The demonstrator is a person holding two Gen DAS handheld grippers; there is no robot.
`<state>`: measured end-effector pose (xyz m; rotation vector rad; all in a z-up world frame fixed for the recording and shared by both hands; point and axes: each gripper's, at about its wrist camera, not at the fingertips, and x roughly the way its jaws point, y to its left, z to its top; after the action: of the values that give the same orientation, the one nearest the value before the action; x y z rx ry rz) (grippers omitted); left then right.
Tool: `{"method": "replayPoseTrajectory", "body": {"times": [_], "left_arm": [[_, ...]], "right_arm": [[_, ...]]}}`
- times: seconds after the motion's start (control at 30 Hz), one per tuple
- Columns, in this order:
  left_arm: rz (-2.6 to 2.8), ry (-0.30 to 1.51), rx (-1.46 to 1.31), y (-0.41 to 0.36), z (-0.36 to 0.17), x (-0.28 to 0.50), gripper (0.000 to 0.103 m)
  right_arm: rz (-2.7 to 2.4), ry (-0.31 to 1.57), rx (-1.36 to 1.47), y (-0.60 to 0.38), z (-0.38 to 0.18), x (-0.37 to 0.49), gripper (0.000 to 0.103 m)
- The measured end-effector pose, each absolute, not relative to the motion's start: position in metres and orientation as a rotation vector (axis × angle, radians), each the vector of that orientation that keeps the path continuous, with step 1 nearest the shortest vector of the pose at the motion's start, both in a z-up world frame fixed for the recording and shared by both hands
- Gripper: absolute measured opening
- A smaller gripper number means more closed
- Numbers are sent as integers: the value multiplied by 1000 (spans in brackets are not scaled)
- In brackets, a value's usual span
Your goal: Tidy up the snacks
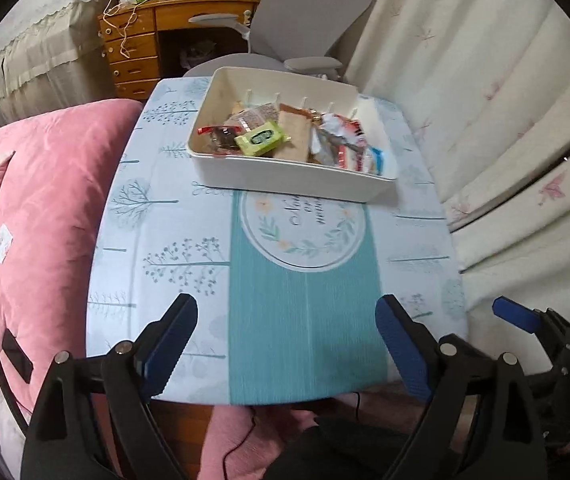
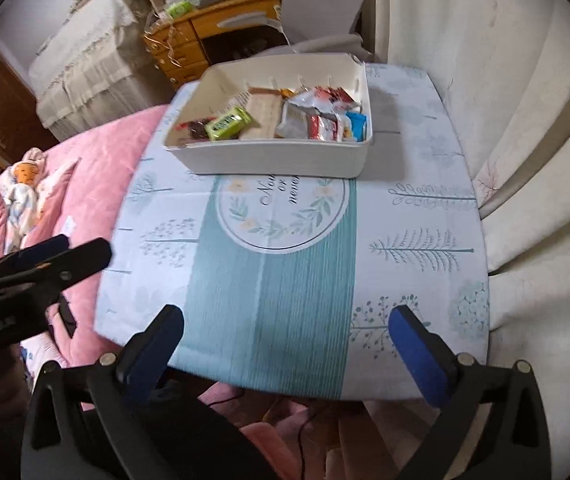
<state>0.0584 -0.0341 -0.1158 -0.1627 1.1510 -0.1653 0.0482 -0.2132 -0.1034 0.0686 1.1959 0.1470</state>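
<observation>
Tree-patterned tablecloth (image 1: 157, 264) lies beneath both claws: left gripper (image 1: 287, 344) and right gripper (image 2: 289, 340) gape wide, holding nothing. Farther back, the white bin (image 1: 285, 176) holds the snacks (image 1: 285, 136), a green packet (image 2: 229, 122) among them.

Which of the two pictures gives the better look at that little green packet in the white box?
The left wrist view: the green packet lies large with its printed oval label facing the camera, inside the white box. The right wrist view shows it smaller and more edge-on, label blurred.
</observation>
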Motion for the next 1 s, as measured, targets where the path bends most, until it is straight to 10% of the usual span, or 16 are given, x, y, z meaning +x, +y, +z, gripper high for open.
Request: {"method": "replayPoseTrajectory", "body": {"times": [1.0], "left_arm": [[-6, 938, -33, -66, -59, 4, 102]], "right_arm": [[-23, 958, 111, -235, -43, -11, 103]]}}
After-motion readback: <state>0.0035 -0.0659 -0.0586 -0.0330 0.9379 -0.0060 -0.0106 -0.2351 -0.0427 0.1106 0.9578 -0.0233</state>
